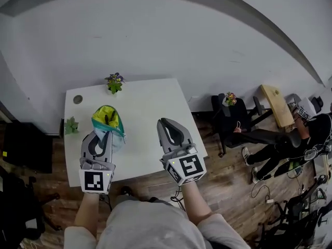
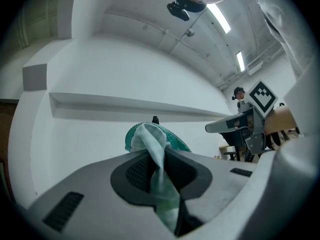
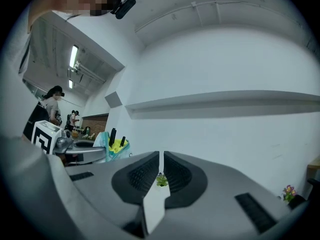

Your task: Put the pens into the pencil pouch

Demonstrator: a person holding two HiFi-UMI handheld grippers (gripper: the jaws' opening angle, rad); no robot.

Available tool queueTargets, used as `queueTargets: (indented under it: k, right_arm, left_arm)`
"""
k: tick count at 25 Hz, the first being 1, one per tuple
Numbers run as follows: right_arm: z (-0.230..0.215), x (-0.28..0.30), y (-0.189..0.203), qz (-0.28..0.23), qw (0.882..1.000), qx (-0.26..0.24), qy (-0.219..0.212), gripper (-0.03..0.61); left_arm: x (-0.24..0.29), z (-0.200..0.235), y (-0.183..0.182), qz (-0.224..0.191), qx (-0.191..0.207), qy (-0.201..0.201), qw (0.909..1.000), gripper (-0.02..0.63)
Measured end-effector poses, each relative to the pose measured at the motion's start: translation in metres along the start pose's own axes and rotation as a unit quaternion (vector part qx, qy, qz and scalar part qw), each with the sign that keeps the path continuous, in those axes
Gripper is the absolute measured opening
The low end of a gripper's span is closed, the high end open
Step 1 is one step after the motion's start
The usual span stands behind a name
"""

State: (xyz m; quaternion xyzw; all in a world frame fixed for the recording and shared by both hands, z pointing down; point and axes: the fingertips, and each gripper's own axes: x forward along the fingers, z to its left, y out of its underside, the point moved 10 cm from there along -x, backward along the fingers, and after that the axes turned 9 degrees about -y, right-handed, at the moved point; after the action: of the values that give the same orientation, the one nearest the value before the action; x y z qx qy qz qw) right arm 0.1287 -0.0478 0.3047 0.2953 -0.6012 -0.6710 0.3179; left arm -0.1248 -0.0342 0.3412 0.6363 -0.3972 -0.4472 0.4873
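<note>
Head view: the pencil pouch point(image 1: 107, 119) is at about nine o'clock from the middle of the white table point(image 1: 148, 100). Its mouth gapes upward and the yellow lining shows. The left gripper point(image 1: 105, 135) is at the pouch's six o'clock, its jaws nearly together and pinching a fold of the pale green fabric near the rim. In the left gripper view that cloth bunches between the pads and hangs limp below them. The right gripper point(image 1: 166, 122) is at the pouch's three o'clock, well apart from it, with its jaws drawn to a thin slit and nothing between them.

In the right gripper view, dark pens point(image 3: 113, 135) stand out of the pouch's mouth. No loose pen shows on the table.

The pouch looks light and soft, with no stiffness of its own. It will likely crumple under a pinch and sag from whichever edge holds it. The rim by the zip seam is probably the best hold, since the doubled fabric gives the pads something firm and keeps the mouth up. Held by one edge only, it could tip and spill its contents. The pens look stiff, smooth and light, and probably slippery, so a grip across the mid-barrel would suit them.
</note>
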Motion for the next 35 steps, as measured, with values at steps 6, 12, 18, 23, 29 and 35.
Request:
queueTargets:
  k: [6,12,18,23,29,35]
  right_arm:
    - [-0.01,-0.026,0.001,-0.004,1.0,0.005,0.003,0.046]
    - [-0.017,-0.048,0.004,-0.003,1.0,0.005,0.001,0.046]
    - [-0.017,-0.068,0.008,-0.003,1.0,0.001,-0.003,0.046]
    - [-0.014,-0.086,0.011,-0.003,1.0,-0.001,-0.004,0.046]
    - [-0.012,-0.103,0.013,-0.006,1.0,-0.001,-0.003,0.046]
    - [-0.014,-0.118,0.013,-0.007,1.0,-0.006,0.003,0.046]
  left_arm:
    - [-0.009,-0.016,-0.011,0.011,-0.001,-0.011,0.9999,0.075]
    - [-0.019,-0.032,-0.022,0.008,-0.017,-0.022,0.9996,0.075]
    - [-0.033,-0.045,-0.031,0.008,-0.021,-0.034,0.9992,0.075]
    - [-0.048,-0.055,-0.036,0.009,-0.026,-0.043,0.9987,0.075]
    - [-0.061,-0.065,-0.039,0.012,-0.029,-0.053,0.9981,0.075]
    - [-0.068,-0.075,-0.04,0.011,-0.03,-0.058,0.9978,0.075]
